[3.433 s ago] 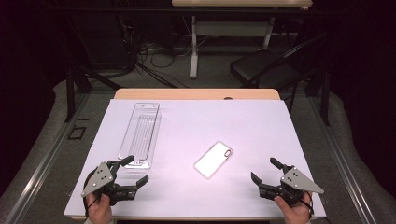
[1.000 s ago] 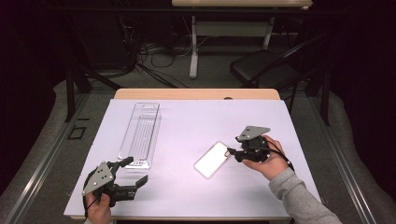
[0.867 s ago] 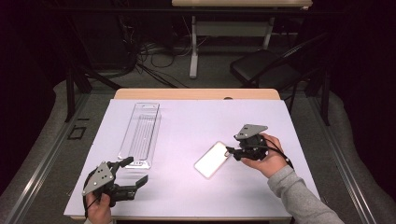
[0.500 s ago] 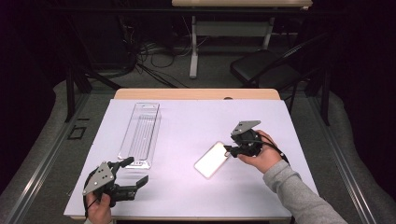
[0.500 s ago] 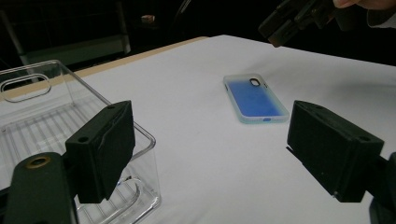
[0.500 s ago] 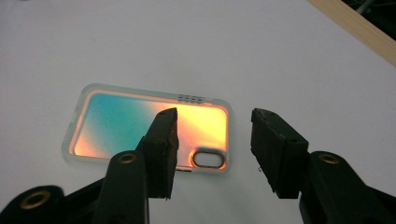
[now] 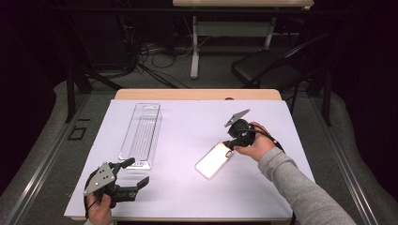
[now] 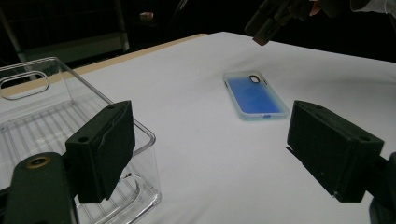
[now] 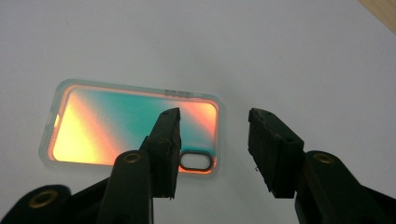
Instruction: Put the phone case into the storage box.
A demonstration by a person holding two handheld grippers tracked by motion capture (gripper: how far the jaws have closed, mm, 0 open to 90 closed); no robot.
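Toward the table's right edge, you are hovering your right gripper (image 9: 212,147), jaws part-open, closing, empty, over the iridescent clear-rimmed phone case (image 9: 116,133); your left gripper (image 7: 136,174) is waiting wide open, empty.

One phone case, one clear tray and two handheld grippers on a single white-topped table.

On the table (image 7: 187,122) lies one phone case (image 7: 214,160) with an iridescent back and one camera cutout at its corner, and one clear plastic tray (image 7: 141,133) with one slot-shaped handle hole at its far end. Two grippers are counted: the left gripper (image 7: 133,173) and the right gripper (image 7: 227,143), each with two black jaws and each carried in one hand. Each gripper bears one grey three-cornered plate. Beyond the table stand one dark chair (image 7: 265,70) and one second table (image 7: 244,4).
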